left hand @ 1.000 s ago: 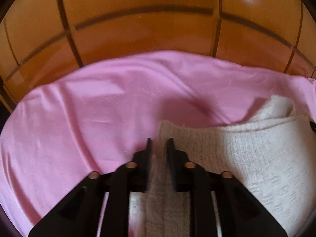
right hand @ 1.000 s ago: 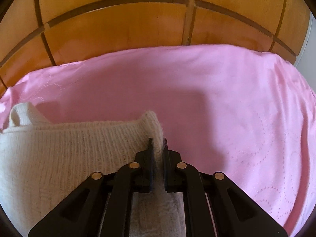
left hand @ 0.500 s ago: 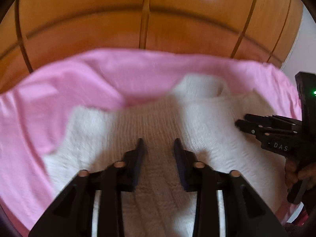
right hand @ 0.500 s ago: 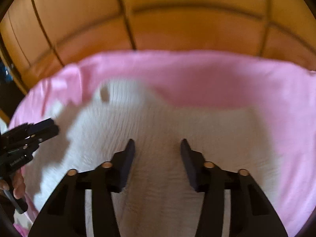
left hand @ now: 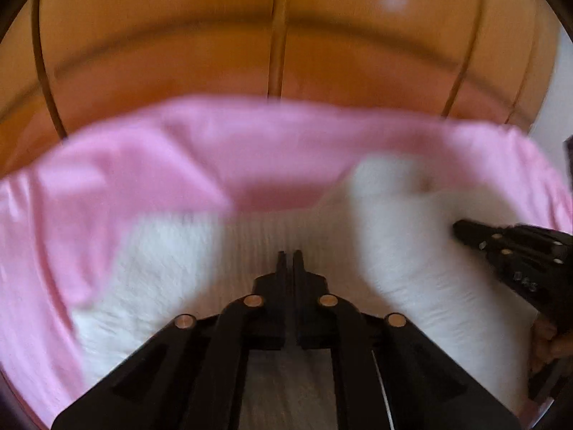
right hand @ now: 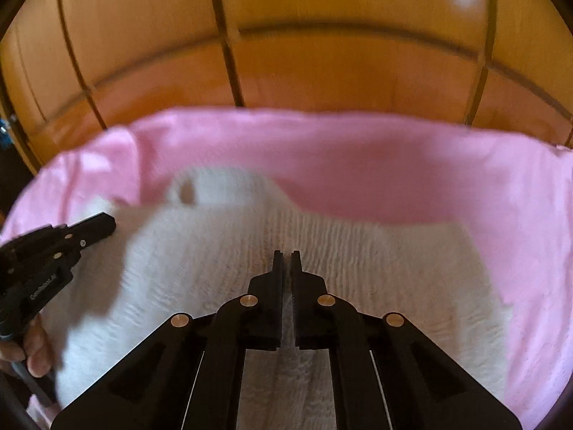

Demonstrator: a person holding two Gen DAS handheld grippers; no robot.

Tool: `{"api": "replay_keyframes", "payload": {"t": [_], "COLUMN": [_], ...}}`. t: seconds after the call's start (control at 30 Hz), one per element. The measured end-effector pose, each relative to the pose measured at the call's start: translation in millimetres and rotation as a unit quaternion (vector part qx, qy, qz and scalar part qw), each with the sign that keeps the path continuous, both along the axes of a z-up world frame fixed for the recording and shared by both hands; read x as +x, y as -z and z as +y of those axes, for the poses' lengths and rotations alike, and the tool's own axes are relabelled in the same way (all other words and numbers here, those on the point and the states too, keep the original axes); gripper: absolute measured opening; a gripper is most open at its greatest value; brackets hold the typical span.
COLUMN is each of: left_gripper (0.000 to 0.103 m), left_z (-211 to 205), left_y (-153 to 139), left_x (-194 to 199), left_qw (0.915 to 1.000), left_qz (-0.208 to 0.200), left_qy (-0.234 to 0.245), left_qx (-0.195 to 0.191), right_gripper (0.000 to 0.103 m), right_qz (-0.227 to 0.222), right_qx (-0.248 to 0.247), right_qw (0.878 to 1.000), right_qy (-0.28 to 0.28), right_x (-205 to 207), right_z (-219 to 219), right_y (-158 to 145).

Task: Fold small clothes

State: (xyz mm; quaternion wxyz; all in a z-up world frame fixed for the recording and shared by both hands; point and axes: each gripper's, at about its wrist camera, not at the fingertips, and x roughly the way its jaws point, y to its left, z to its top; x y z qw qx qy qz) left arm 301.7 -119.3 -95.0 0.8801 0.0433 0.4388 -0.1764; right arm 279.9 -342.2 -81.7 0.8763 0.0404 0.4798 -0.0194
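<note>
1. On the pink sheet (right hand: 394,165) lies a cream knitted sweater (right hand: 358,258), spread flat; its long axis runs across both views from left to right, and its knit ribs run away from the cameras.
2. In the left wrist view the sweater (left hand: 412,243) has a raised, rounded part, likely the neck, at its far edge to the right of centre; motion blur hides the detail.
3. The left gripper (left hand: 288,255) has just been closing; its jaws are pressed together over the knit, with no fabric visibly between them.
4. The right gripper (right hand: 285,255) has also just been closing; its jaws stand almost together above the sweater's middle, and no pinched fold can be made out.
5. A hand (right hand: 34,351) grips the left gripper's handle at the left edge of the right wrist view.
6. Behind the sheet stand orange wooden panels (right hand: 322,64).
</note>
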Motion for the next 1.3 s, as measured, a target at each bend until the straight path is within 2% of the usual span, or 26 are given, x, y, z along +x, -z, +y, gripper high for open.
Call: {"api": "replay_keyframes", "payload": {"t": [0.07,0.2,0.23,0.27,0.3,0.37,0.4,0.43,0.53,0.7,0.8,0.9,0.93,1.17,1.3], "left_gripper": [0.001,0.003,0.008,0.019,0.023,0.034,0.037,0.038,0.041,0.043,0.046,0.051,0.052,0.053,0.053], "left_z": [2.4,10.0,14.0,17.5,21.9,32.3,37.3,41.7,52.6,64.4,72.0,82.2,86.5,113.2,145.9], "left_y": [6.4,-3.1,-8.0,-11.2,-16.5,-30.1,-38.1,-42.3,-53.3,-57.5,-57.4,-56.3,-55.5,-43.0,-28.7], "left_x": [2.9,-0.3,-5.6,-9.3,-15.5,-36.7,-48.3,-55.8,-79.8,-109.0,-123.8,-137.0,-140.3,-156.8,-167.4], "left_qw": [0.9999,0.9996,0.9993,0.9989,0.9985,0.9975,0.9966,0.9961,0.9947,0.9945,0.9941,0.9931,0.9927,0.9907,0.9867], "left_qz": [-0.001,-0.002,-0.007,-0.009,-0.010,-0.028,-0.041,-0.047,-0.063,-0.058,-0.054,-0.056,-0.054,-0.041,-0.008], "left_qy": [-0.008,-0.024,-0.037,-0.046,-0.053,-0.060,-0.068,-0.071,-0.079,-0.085,-0.091,-0.101,-0.105,-0.127,-0.150], "left_qx": [-0.006,-0.014,-0.009,-0.007,-0.010,-0.025,-0.021,-0.021,-0.020,-0.021,-0.020,-0.021,-0.022,-0.024,-0.064], "right_gripper": [0.003,0.004,0.005,0.006,0.008,0.024,0.048,0.061,0.061,0.061,0.061,0.062,0.066,0.073,0.077], "right_qz": [-0.012,-0.019,-0.020,-0.020,-0.020,-0.029,-0.036,-0.044,-0.056,-0.052,-0.052,-0.044,-0.041,-0.045,-0.058], "right_qx": [-0.001,0.003,0.008,0.017,0.019,0.023,0.024,0.023,0.025,0.042,0.034,0.033,0.027,0.004,0.006], "right_qw": [1.000,1.000,1.000,1.000,1.000,0.999,0.999,0.999,0.998,0.998,0.998,0.998,0.999,0.999,0.998], "right_qy": [0.004,0.006,0.007,0.008,0.010,0.014,0.017,0.021,0.014,0.000,-0.010,-0.021,-0.021,-0.026,-0.030], "right_x": [-0.9,-3.3,-3.4,-5.0,-8.3,-17.1,-21.4,-27.8,-49.9,-90.0,-107.9,-119.8,-122.9,-125.5,-126.3], "right_z": [-1.7,-1.8,-2.9,-5.4,-8.2,-9.2,-6.7,-5.6,1.1,18.4,32.1,43.0,45.7,52.2,50.4], "right_y": [5.9,5.9,5.9,4.0,1.8,-11.8,-17.4,-22.9,-36.0,-43.1,-44.2,-38.6,-35.0,-10.2,-3.7]}}
